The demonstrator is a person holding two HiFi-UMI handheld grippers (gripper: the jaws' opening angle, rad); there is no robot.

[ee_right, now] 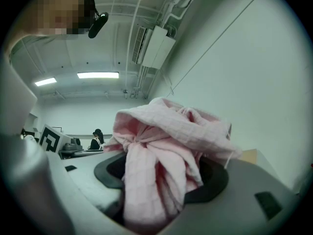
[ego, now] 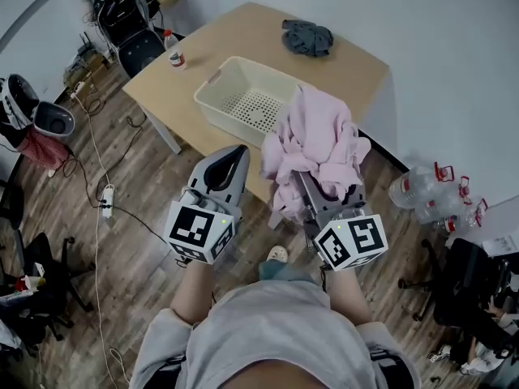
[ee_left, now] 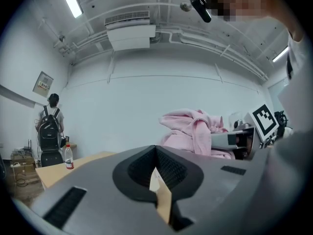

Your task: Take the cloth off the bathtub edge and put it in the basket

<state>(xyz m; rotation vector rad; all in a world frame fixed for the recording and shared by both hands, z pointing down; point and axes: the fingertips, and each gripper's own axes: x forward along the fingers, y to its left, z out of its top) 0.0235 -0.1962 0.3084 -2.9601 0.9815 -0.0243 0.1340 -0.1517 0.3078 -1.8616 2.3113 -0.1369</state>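
A bunched pink cloth (ego: 316,136) hangs up out of my right gripper (ego: 320,186), just off the near right corner of the cream basket (ego: 227,124). In the right gripper view the pink cloth (ee_right: 161,146) fills the space between the jaws, and the gripper (ee_right: 161,180) is shut on it. My left gripper (ego: 235,162) is held beside it on the left, in front of the basket, jaws together and holding nothing. The left gripper view shows the jaws (ee_left: 156,175) meeting, with the cloth (ee_left: 195,129) off to the right. No bathtub is in view.
The basket stands on a wooden table (ego: 243,31) against the wall. A dark grey cloth (ego: 308,37) lies at its far side and a small bottle (ego: 176,57) at its left corner. Large water bottles (ego: 430,193) sit on the floor at right; cables and a chair (ego: 130,23) at left.
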